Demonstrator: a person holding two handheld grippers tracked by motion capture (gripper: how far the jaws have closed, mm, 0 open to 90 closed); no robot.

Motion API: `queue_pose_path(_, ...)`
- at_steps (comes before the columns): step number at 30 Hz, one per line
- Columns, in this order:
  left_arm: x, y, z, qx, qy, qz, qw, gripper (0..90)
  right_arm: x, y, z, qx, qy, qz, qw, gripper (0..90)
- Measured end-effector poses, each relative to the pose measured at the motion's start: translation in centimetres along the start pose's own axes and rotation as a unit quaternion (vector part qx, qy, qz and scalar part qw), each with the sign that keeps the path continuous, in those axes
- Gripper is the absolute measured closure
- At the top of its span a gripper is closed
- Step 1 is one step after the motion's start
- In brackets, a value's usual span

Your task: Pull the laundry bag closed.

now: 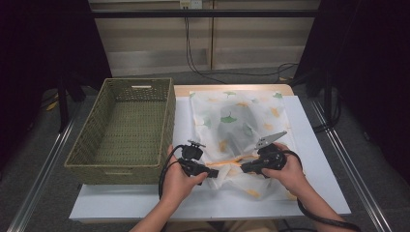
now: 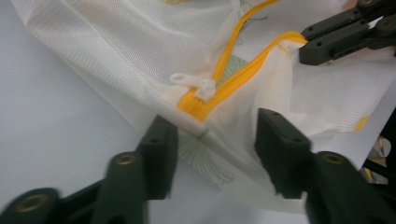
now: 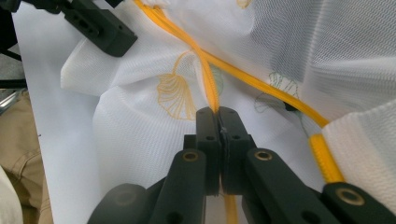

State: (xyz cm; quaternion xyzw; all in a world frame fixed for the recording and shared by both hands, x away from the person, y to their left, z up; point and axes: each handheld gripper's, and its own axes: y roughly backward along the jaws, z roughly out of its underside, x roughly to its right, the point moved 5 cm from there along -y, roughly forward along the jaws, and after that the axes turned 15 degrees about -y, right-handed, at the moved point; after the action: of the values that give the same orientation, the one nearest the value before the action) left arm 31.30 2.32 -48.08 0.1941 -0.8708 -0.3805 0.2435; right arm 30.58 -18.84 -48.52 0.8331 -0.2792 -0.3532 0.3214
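A white mesh laundry bag (image 1: 241, 121) with leaf prints lies on the white board, its yellow zipper (image 2: 252, 70) partly open near the front edge. A white zipper pull (image 2: 198, 84) sits at the zipper's closed end. My left gripper (image 2: 217, 140) stands open, its jaws on either side of the bag's corner just below the pull, with fabric between them but not pinched. My right gripper (image 3: 218, 114) is shut on the yellow zipper tape (image 3: 261, 79). In the high view the left gripper (image 1: 212, 171) and the right gripper (image 1: 244, 168) face each other across the zipper.
A green woven basket (image 1: 167, 121), nothing in it, stands at the left, close beside the bag. The white board (image 1: 314, 159) covers the table, with bare room at the right and front. Cables hang by the back wall.
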Motion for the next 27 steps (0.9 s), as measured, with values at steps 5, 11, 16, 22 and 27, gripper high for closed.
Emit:
queue_pose_path(5,0.0,0.4,-0.1,-0.001,-0.014,0.005,0.9999,76.0,-0.2,-0.3,0.0,0.0,0.001,-0.002,1.0,88.9)
queue_pose_path(11,0.1,0.5,-0.2,-0.005,-0.026,0.003,0.9997,84.4,-0.4,-0.4,-0.1,0.003,0.001,-0.004,1.0,83.9)
queue_pose_path(16,0.2,0.7,-0.3,-0.01,-0.027,0.003,0.9996,86.3,-0.8,-0.4,-0.4,0.007,0.004,-0.007,0.9999,67.5)
queue_pose_path(22,0.3,0.7,-0.4,-0.012,-0.031,0.005,0.9995,86.7,-1.7,-0.6,-1.0,0.019,0.003,-0.013,0.9997,42.5)
queue_pose_path(27,0.2,0.8,-0.4,-0.014,-0.034,0.007,0.9993,86.6,-1.9,-0.9,-1.3,0.026,0.014,-0.009,0.9995,29.5)
